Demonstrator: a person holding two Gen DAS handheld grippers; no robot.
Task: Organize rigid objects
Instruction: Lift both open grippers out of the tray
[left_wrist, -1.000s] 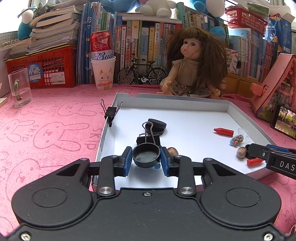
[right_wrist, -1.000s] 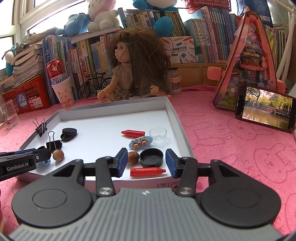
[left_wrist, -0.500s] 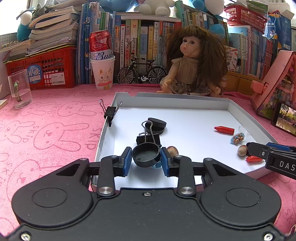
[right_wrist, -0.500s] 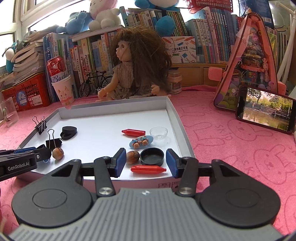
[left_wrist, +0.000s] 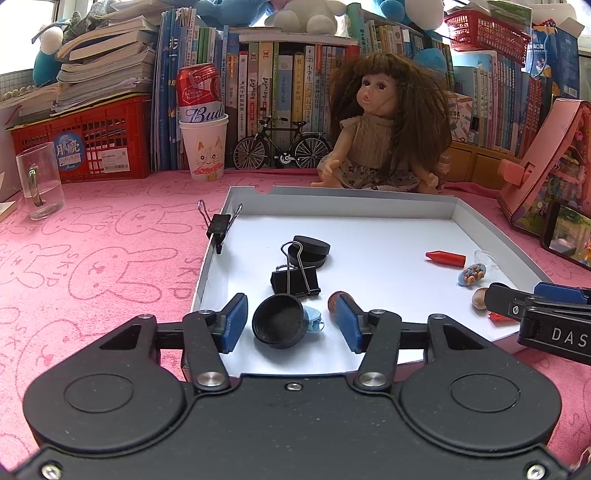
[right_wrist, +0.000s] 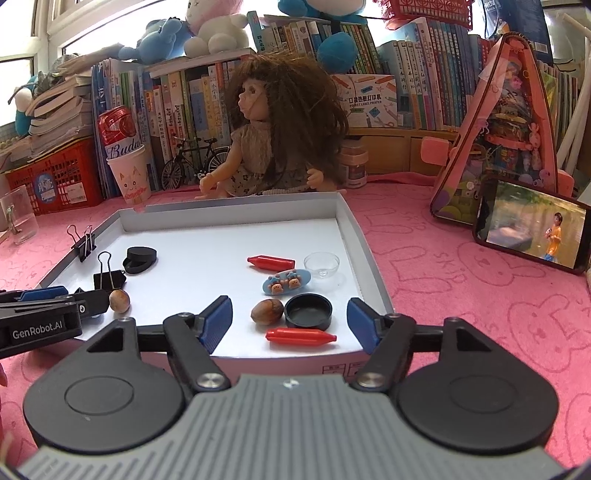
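1. Both grippers have let go since the earlier frames. The left gripper (left_wrist: 291, 323), formerly clenched on the black cap (left_wrist: 279, 320), is opening, and its blue pads (left_wrist: 235, 322) stand clear of the cap on both sides. The right gripper (right_wrist: 290, 319) is opening too, and nothing is grasped.

2. Task items all lie in the white tray (left_wrist: 369, 210). The black cap rests at the near left, partly over a small light-blue piece (left_wrist: 313, 319), with a binder clip (left_wrist: 295, 280) just beyond it. A second binder clip (left_wrist: 218, 225) is fixed on the left wall.

3. At the near right sit a second black cap (right_wrist: 308, 311), an acorn-like nut (right_wrist: 266, 312) touching it, and a red crayon-shaped piece (right_wrist: 300, 336) nearest the edge. Farther in lie another red piece (right_wrist: 271, 263), a blue hair clip (right_wrist: 287, 282) and a clear small bowl (right_wrist: 322, 264).

4. Judged step: release and withdrawal after placement. Advice: finish opening before retreating, so no pad drags a cap.

5. Withdraw straight back along the fingers. The left cap sits tilted on the blue piece and may slide if nudged.

6. Risk on the right: the red piece and nut lie between the jaws and would likely roll at a touch.
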